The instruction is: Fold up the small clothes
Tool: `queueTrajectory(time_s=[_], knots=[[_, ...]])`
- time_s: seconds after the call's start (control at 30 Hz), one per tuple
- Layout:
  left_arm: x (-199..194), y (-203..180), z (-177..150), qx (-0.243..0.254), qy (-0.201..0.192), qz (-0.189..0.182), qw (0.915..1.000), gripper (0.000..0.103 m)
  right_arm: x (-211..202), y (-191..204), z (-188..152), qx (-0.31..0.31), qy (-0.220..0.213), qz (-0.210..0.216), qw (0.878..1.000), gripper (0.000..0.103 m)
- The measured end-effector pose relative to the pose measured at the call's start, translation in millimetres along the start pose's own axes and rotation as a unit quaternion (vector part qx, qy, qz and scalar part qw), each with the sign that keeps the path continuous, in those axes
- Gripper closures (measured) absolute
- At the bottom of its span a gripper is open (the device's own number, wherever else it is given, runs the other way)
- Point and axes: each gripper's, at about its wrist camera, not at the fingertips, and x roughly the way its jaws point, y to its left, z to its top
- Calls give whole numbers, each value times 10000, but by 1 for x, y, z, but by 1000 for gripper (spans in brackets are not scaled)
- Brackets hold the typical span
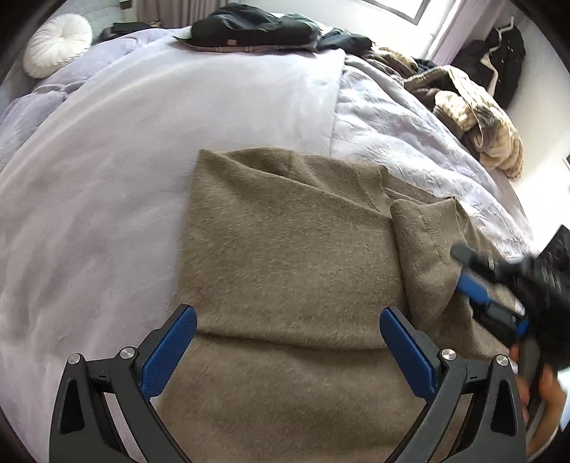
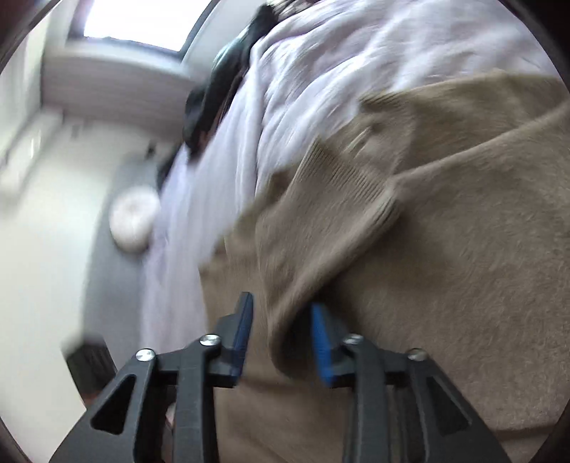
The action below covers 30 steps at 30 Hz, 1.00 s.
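No brand or readable writing is seen. A fuzzy tan knit sweater, partly folded, is spread across the lower centre on a pale lilac fleece blanket covering a bed; a quilted lilac bedspread lies at upper right. A round white cushion sits at upper left, dark garments at top centre and brown and cream clothing at right, below a bright window. The left gripper is held wide open over the sweater, gripping nothing. The right gripper, blurred, is parted around a sweater fold, its pads seemingly not pressing.
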Motion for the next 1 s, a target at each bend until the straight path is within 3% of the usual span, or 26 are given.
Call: queueTrajectory(time_s=[0.03,0.1,0.2,0.23,0.33,0.37,0.43,0.53,0.7,0.8,0.9,0.93,0.97,1.0], knots=[[0,3,-1,-4,-17,11,10000,0,4,0,4,44,-29,-17,10000,73],[-6,10,-3,-39,-68,17,10000,0,14,22,7,-539,49,-203,9983,95],[-13,26,-3,-122,-145,5,9998,0,33,60,-9,-1618,518,-261,9851,95],[-13,29,-2,-155,-135,-13,9998,0,45,75,-21,-2059,814,-310,9747,92],[-9,39,-1,-249,-25,-79,9997,0,62,90,-45,-2629,1209,-726,9545,86],[-7,39,0,-265,20,-113,9996,0,63,89,-52,-2651,1268,-760,9528,82],[-3,38,2,-302,100,-287,9991,0,54,80,-57,-2417,1277,-723,9592,76],[8,29,9,-292,194,-556,9978,0,24,52,-61,-1892,1151,-709,9726,74],[43,9,22,-301,547,-835,9945,0,-48,-16,-55,-520,512,-790,9942,70],[59,2,28,-408,724,-938,9921,0,-97,-61,-53,481,-49,-745,9960,59],[64,-4,37,-531,662,-963,9917,0,-125,-91,-53,1230,-502,-647,9890,54],[65,-5,39,-579,624,-923,9921,7,-127,-98,-53,1416,-626,-596,9861,54],[66,-5,42,-639,582,-784,9932,24,-130,-107,-53,1612,-718,-517,9829,54],[68,-6,45,-666,618,-615,9940,35,-129,-110,-52,1694,-758,-485,9814,54]])
